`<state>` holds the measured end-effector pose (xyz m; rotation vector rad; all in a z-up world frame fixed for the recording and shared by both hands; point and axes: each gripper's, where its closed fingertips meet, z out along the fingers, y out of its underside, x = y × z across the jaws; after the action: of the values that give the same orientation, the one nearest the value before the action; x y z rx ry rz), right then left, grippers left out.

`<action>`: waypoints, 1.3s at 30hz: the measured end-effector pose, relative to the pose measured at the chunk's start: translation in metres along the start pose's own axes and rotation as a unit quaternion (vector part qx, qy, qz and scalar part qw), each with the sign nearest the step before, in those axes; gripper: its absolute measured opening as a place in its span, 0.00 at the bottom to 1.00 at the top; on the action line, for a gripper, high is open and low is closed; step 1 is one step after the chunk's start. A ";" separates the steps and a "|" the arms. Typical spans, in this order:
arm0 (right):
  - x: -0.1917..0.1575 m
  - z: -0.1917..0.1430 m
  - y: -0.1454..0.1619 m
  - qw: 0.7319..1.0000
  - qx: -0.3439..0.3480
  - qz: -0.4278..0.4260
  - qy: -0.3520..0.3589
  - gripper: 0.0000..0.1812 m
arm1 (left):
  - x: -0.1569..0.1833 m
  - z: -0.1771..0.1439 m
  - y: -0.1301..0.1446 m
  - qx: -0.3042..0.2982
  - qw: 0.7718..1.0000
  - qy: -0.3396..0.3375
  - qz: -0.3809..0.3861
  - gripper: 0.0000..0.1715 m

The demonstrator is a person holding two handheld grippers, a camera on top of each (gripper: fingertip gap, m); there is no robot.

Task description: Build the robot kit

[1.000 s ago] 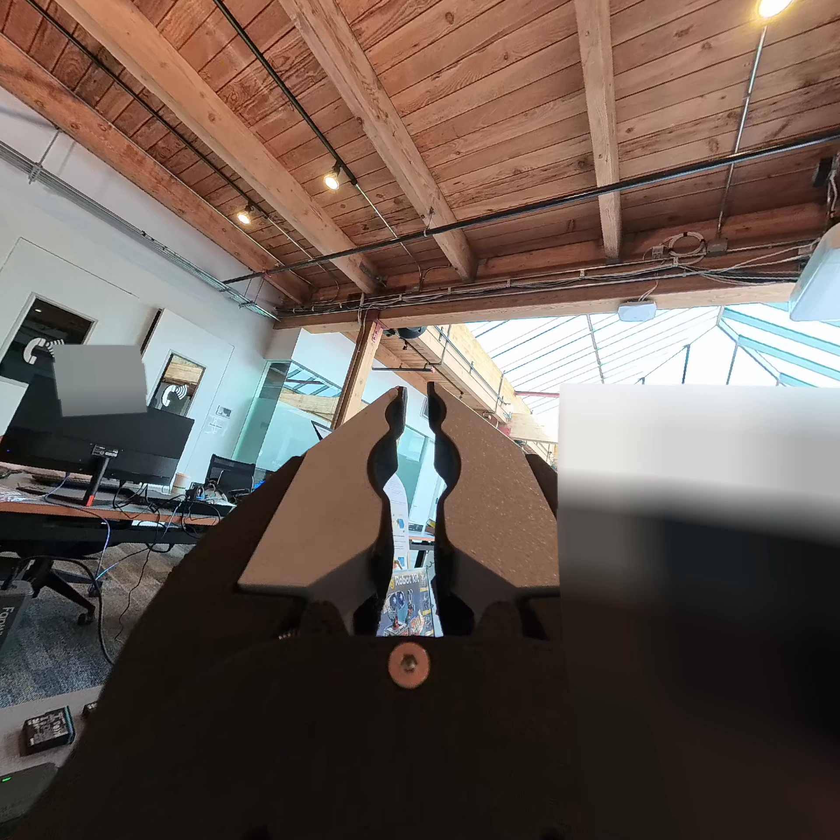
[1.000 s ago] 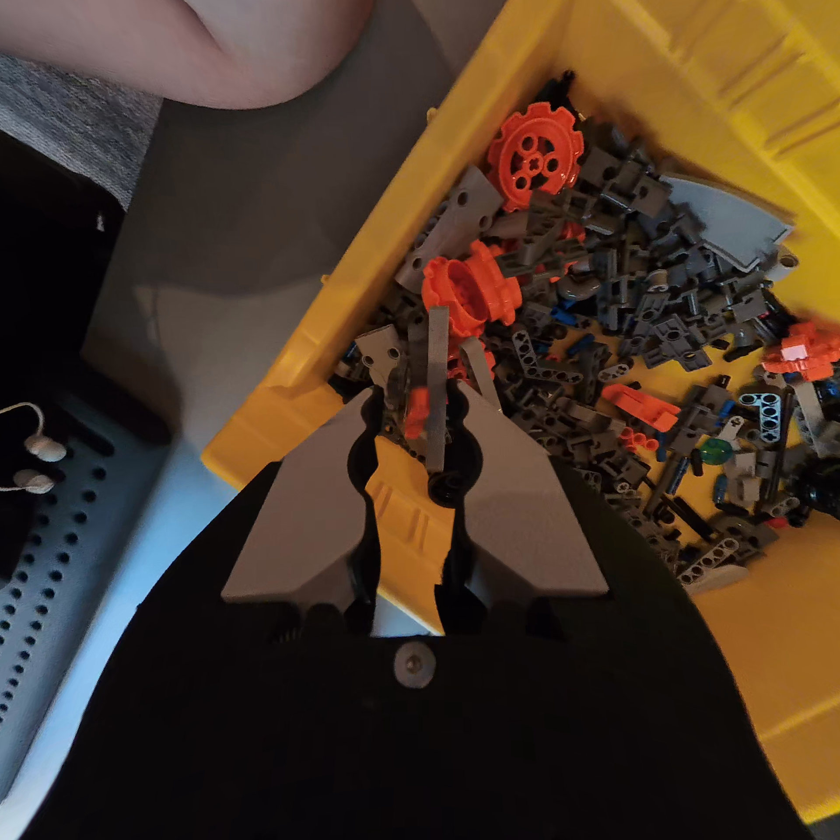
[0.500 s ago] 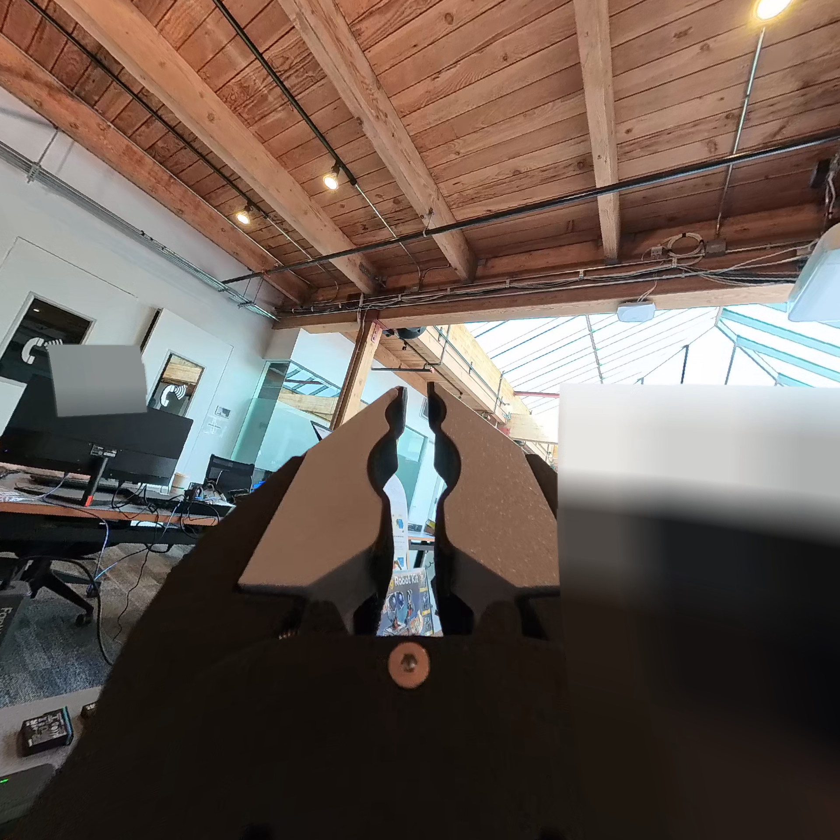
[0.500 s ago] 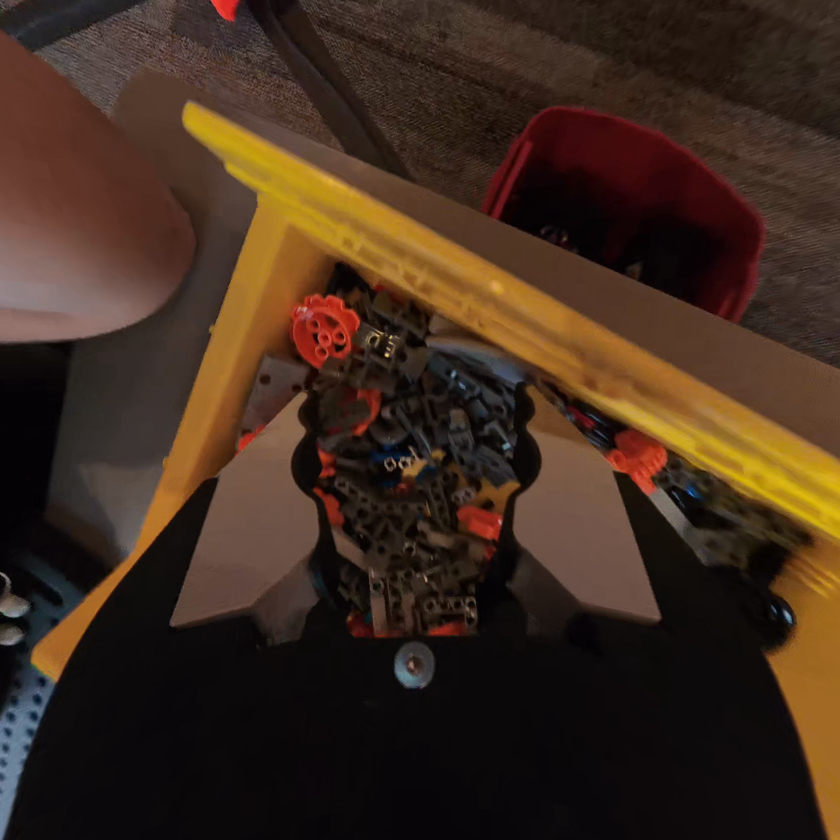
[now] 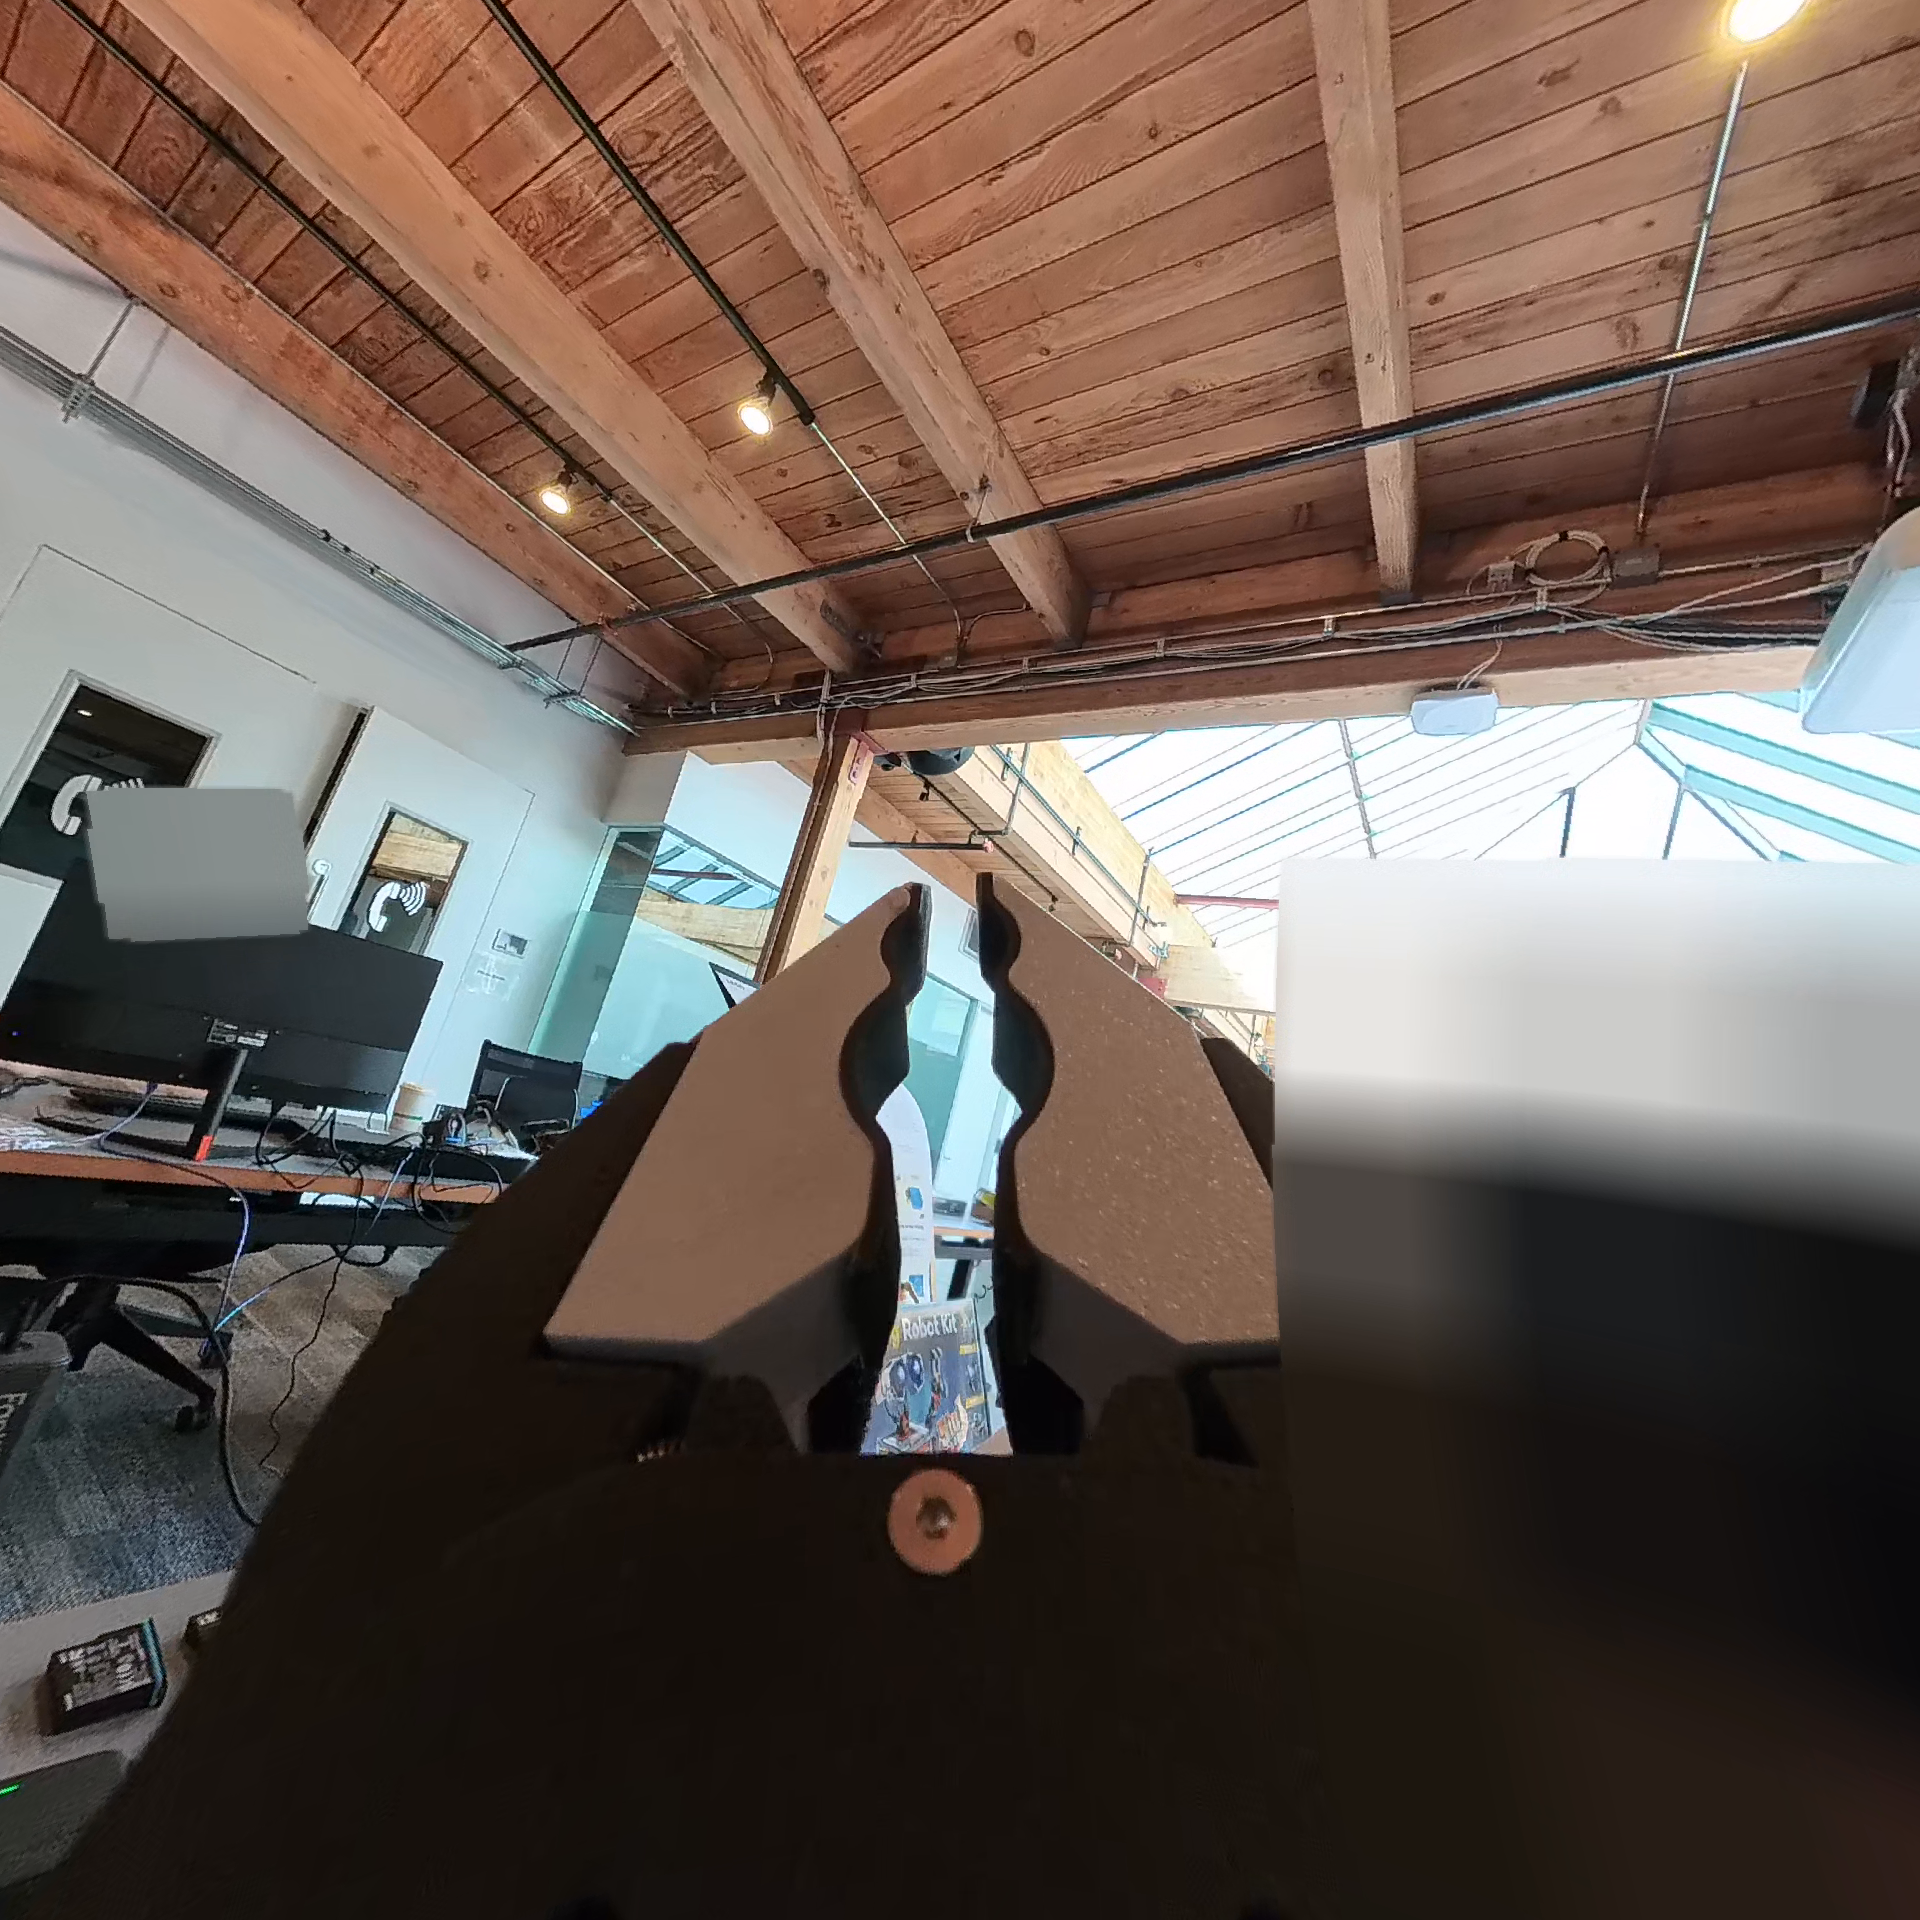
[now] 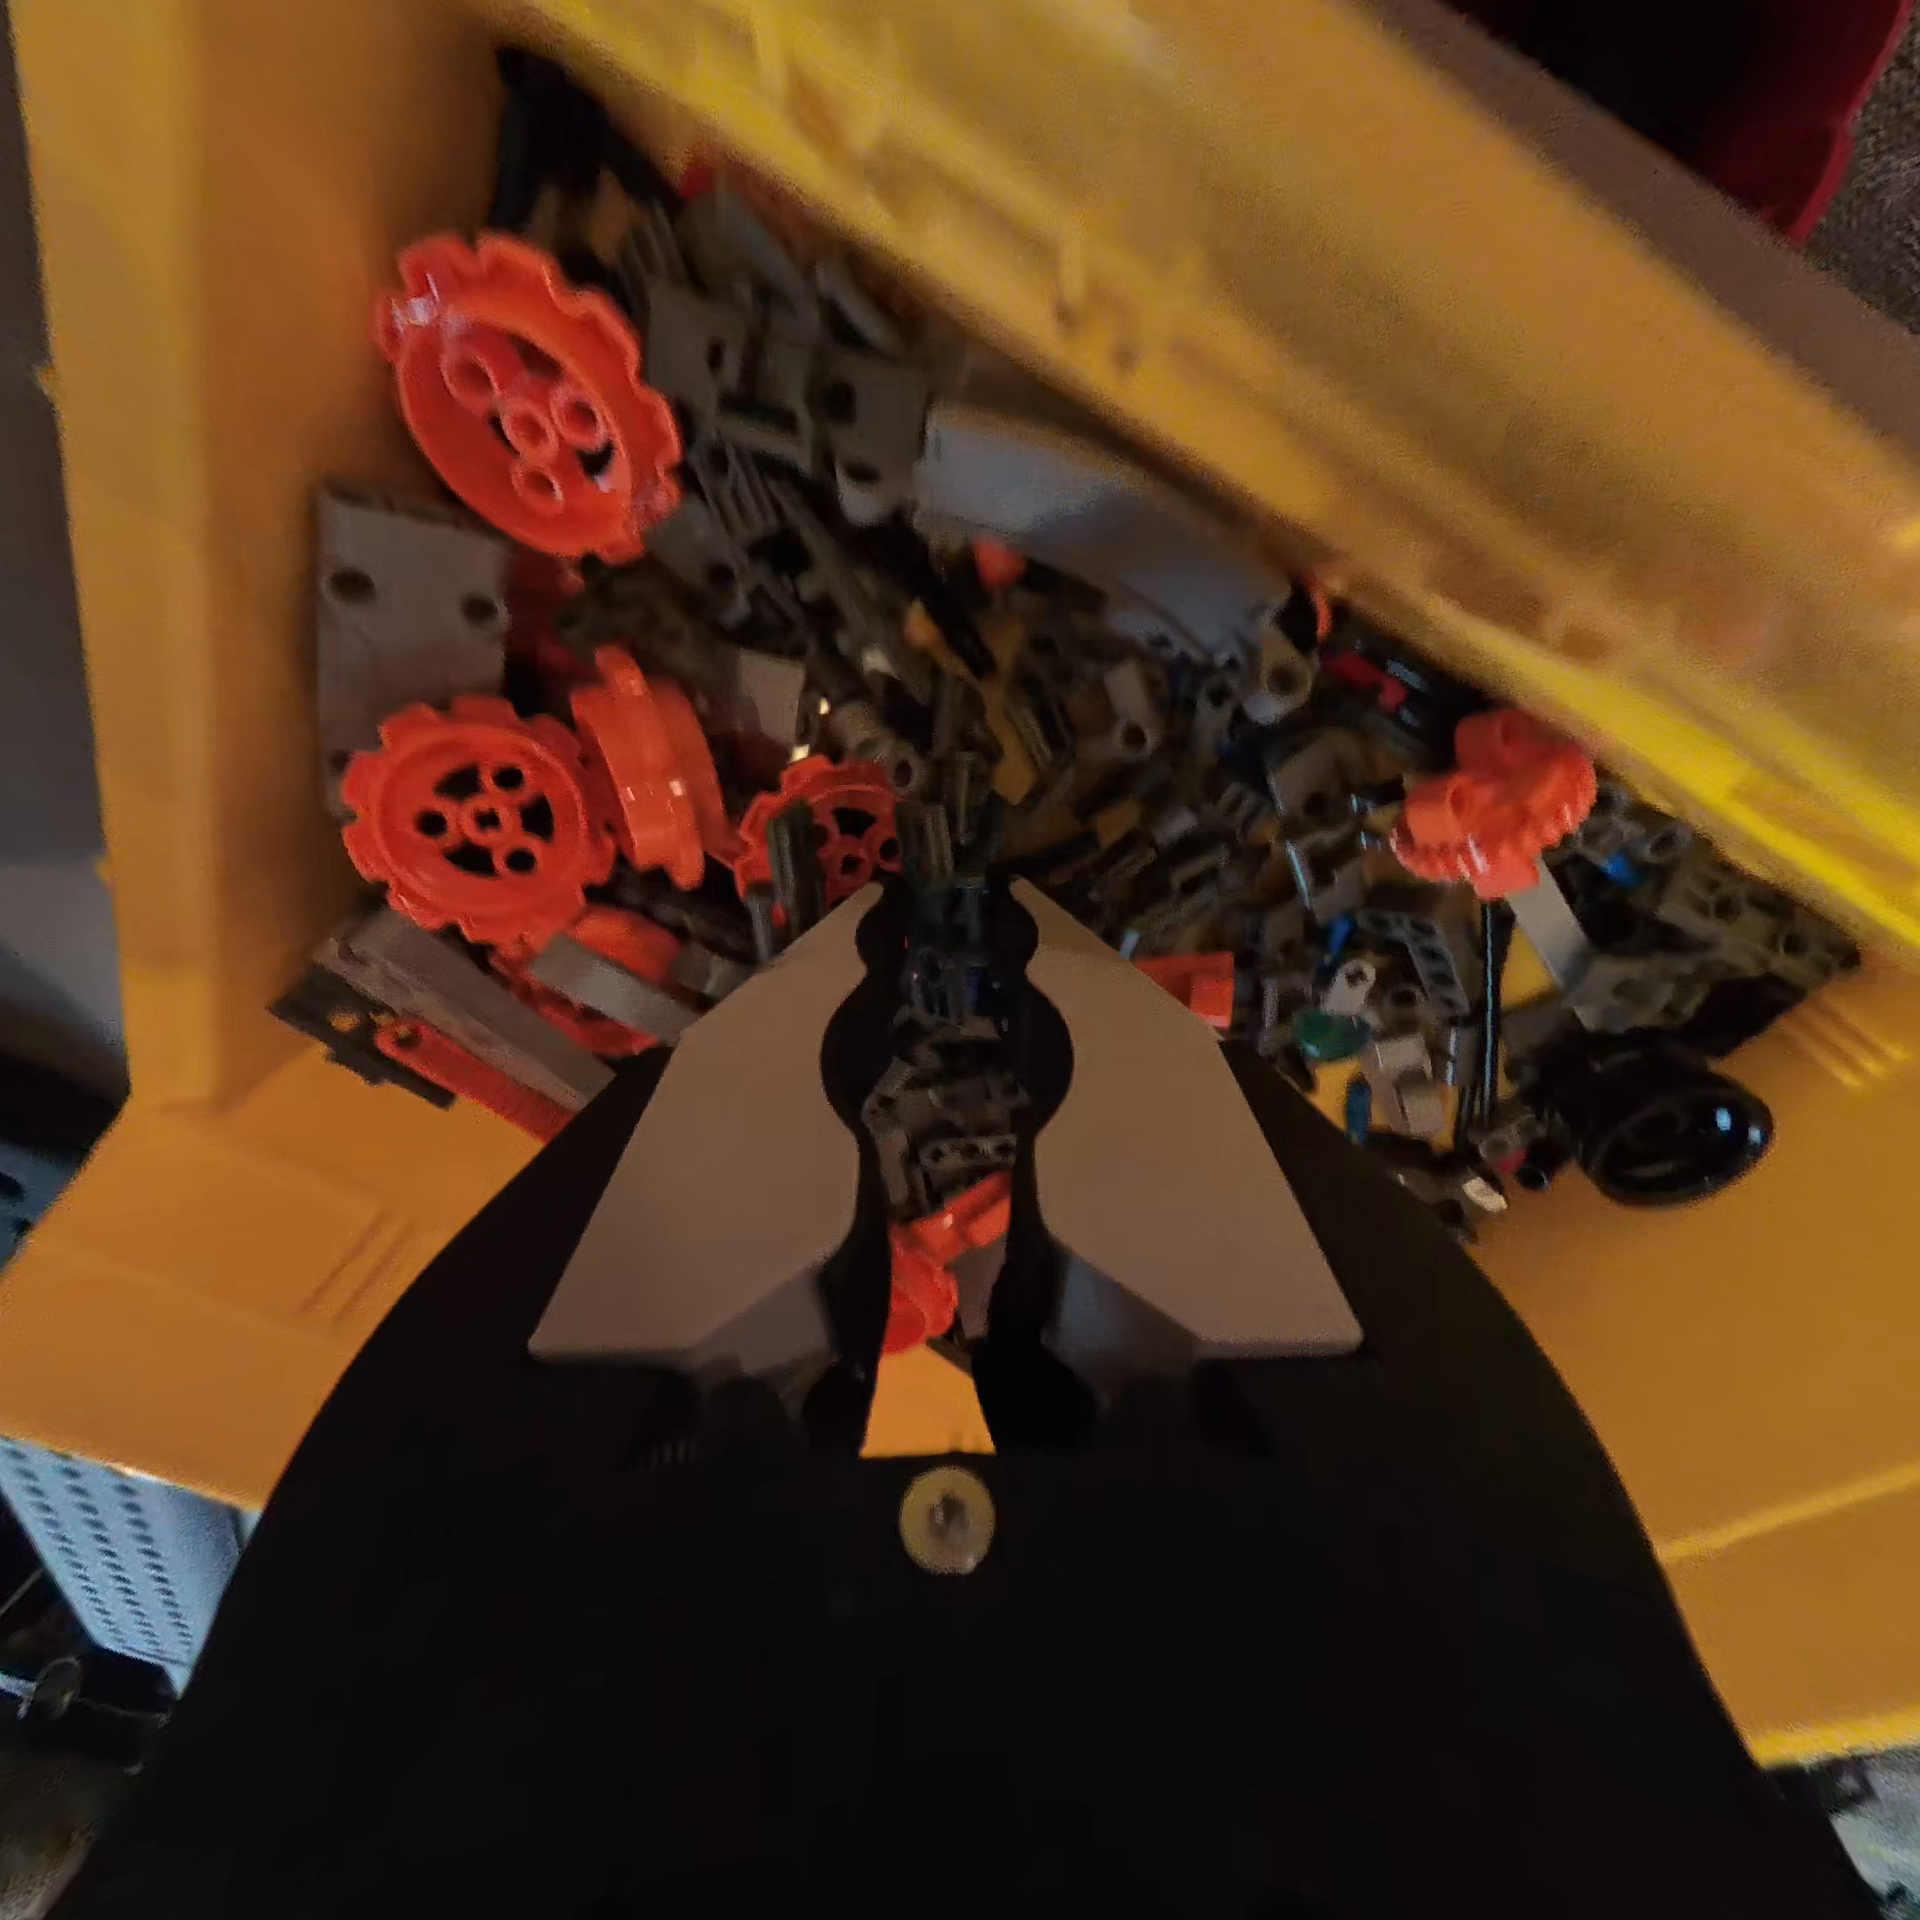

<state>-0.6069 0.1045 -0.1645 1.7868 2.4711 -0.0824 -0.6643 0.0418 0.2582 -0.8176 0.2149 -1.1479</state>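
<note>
In the right wrist view my right gripper [image 6: 948,888] is down in a yellow bin [image 6: 1351,312] full of small grey, black and red building parts. Its jaws stand narrow, closed on a dark part [image 6: 945,961] at the tips; the frame is blurred. Red toothed wheels [image 6: 525,400] [image 6: 468,821] lie left of the fingers, and a black tyre [image 6: 1662,1132] lies to the right. In the left wrist view my left gripper [image 5: 951,899] points up at a wooden ceiling, jaws nearly together and empty.
A red bin [image 6: 1787,114] stands beyond the yellow one. A pale perforated board [image 6: 114,1558] lies at the lower left. The left view shows a desk with a monitor [image 5: 229,1018], a printed box [image 5: 935,1382] and a small black block [image 5: 104,1673]. About 40 cm separates my left fingertips from my right.
My right gripper let go of a grey beam, opened wide over the bin, then dropped into the pile and closed down. My left gripper has barely moved.
</note>
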 end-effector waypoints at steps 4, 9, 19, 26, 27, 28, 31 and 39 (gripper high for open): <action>-0.002 -0.007 0.024 1.000 -0.016 0.007 0.002 0.08 | 0.000 0.000 -0.001 0.002 1.000 0.000 0.001 0.04; -0.016 -0.020 0.045 1.000 -0.023 0.018 -0.012 0.08 | 0.000 0.001 0.001 -0.001 1.000 0.001 -0.001 0.04; -0.047 -0.027 0.072 0.999 -0.039 0.003 -0.027 0.09 | 0.001 0.000 0.000 0.001 1.000 0.001 0.000 0.04; -0.028 -0.046 0.045 0.999 0.035 -0.004 0.015 0.23 | 0.001 0.001 0.001 -0.001 1.000 0.001 0.000 0.04; -0.021 -0.049 0.034 0.998 0.060 -0.001 0.024 0.25 | 0.001 0.001 0.001 -0.001 1.000 0.000 0.000 0.04; -0.013 -0.050 0.023 0.996 0.082 0.001 0.032 0.27 | 0.001 0.002 0.001 -0.002 1.000 0.000 0.000 0.04; 0.020 -0.047 -0.002 0.989 0.125 0.010 0.076 0.37 | 0.000 0.002 0.002 -0.003 1.000 0.000 -0.001 0.04; 0.034 0.005 -0.008 0.997 0.076 0.006 0.029 0.40 | 0.000 0.000 -0.001 0.002 1.000 0.002 -0.004 0.04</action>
<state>-0.6252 0.1332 -0.1732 1.8878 2.5573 -0.2267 -0.6648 0.0413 0.2588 -0.8132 0.2134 -1.1565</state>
